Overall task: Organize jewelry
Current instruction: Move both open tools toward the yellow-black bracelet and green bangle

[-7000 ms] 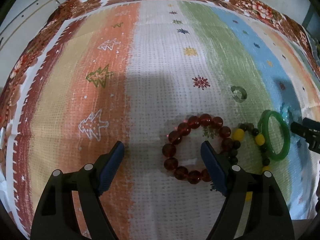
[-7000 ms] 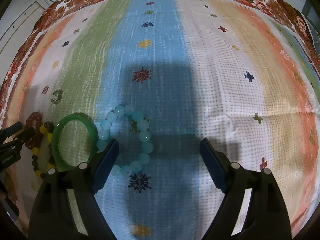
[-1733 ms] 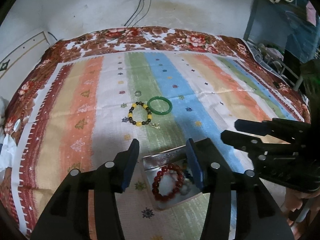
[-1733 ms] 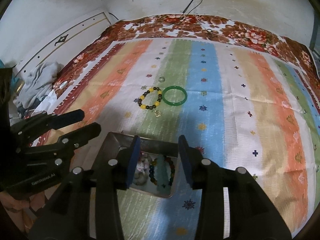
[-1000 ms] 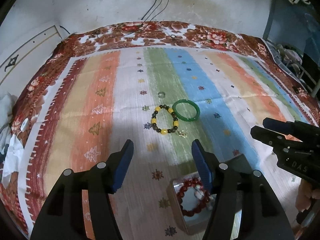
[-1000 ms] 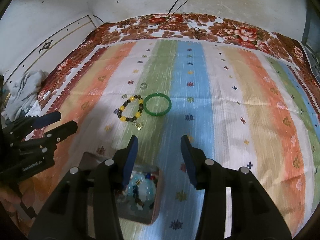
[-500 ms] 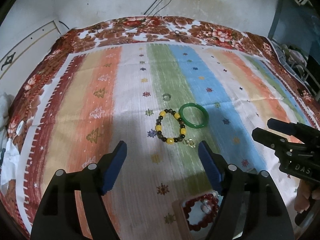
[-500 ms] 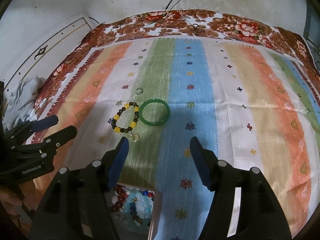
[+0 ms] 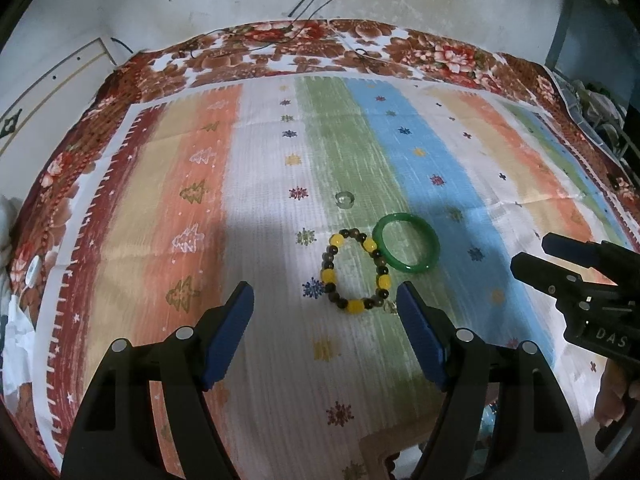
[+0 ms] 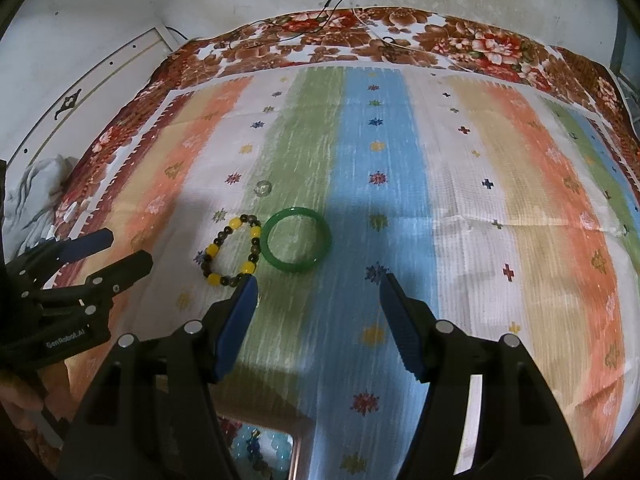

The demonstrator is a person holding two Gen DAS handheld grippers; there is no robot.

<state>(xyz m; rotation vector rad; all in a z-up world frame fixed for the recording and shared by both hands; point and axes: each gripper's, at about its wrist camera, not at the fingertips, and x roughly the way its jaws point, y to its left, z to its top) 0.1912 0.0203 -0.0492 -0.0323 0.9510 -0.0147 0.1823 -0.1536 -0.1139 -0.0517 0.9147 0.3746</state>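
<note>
A yellow-and-brown bead bracelet [image 9: 354,269] lies on the striped cloth [image 9: 260,184], touching a green bangle [image 9: 406,242] on its right; both also show in the right wrist view, the bracelet [image 10: 234,252] and the bangle [image 10: 296,239]. A small clear ring [image 9: 345,199] lies just beyond them [image 10: 263,188]. My left gripper [image 9: 326,300] is open and empty, hovering just short of the bracelet. My right gripper [image 10: 318,286] is open and empty, just short of the bangle. A metal box [image 10: 298,452] holding beaded bracelets sits below the right gripper, mostly hidden.
The cloth has a floral border [image 9: 320,46] at the far edge against a white wall. The right gripper shows at the right of the left wrist view [image 9: 560,264]; the left gripper shows at the left of the right wrist view [image 10: 116,258]. Crumpled fabric [image 10: 36,184] lies left.
Both grippers have moved forward from over the box toward the bracelet and bangle, and their jaws have opened wider. The box has slid out of view at the bottom.
</note>
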